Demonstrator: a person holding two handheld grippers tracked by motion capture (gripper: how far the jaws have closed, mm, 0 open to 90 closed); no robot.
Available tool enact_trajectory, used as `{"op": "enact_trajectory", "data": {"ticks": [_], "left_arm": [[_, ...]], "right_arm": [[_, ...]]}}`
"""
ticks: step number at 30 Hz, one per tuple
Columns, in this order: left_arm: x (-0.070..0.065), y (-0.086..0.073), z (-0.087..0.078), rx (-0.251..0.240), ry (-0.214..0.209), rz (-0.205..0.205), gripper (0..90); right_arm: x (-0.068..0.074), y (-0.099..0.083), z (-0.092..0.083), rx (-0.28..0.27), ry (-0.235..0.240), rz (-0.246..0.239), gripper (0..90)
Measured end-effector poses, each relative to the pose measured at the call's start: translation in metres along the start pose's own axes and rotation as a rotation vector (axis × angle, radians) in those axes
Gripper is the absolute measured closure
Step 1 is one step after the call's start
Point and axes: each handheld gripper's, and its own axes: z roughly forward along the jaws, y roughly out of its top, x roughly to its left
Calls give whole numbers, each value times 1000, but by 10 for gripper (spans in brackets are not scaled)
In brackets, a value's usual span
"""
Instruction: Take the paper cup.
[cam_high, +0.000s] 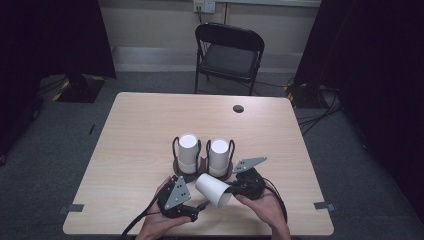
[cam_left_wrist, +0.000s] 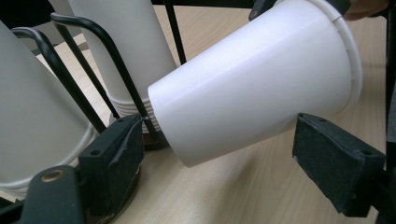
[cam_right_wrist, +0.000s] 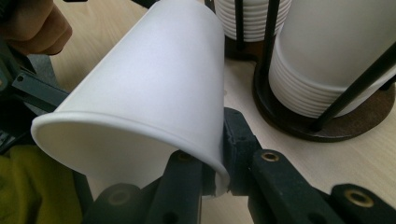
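A single white paper cup hangs tilted on its side just above the table, in front of the two cup holders. My right gripper is shut on the cup's rim, with one jaw inside the mouth and one outside. My left gripper is open. Its pads stand wide on either side of the cup's narrow end, clear of the wall. Two stacks of upside-down white cups stand in black wire holders just behind.
The holders have round dark bases and upright wire loops close to the cup's bottom end. On the wooden table, a cable hole lies at the back right. A black folding chair stands beyond the far edge.
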Motion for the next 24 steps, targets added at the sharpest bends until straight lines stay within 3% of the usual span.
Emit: {"op": "enact_trajectory", "data": {"ticks": [5,10,17,20,22,24], "left_arm": [[-2,0,1,15,-11,20,155],[-7,1,5,45,13,97,153],[-12,3,8,64,16,198,154],[-14,5,9,59,33,218,151],[-14,4,12,55,26,208,144],[-15,5,14,74,29,231,125]], "right_arm": [[1,5,-1,38,4,-4,854],[1,9,-1,88,8,-5,854],[-2,14,0,141,35,-11,854],[-2,17,2,159,36,-18,854],[-3,18,1,165,31,-5,854],[-4,19,2,181,38,-8,854]]}}
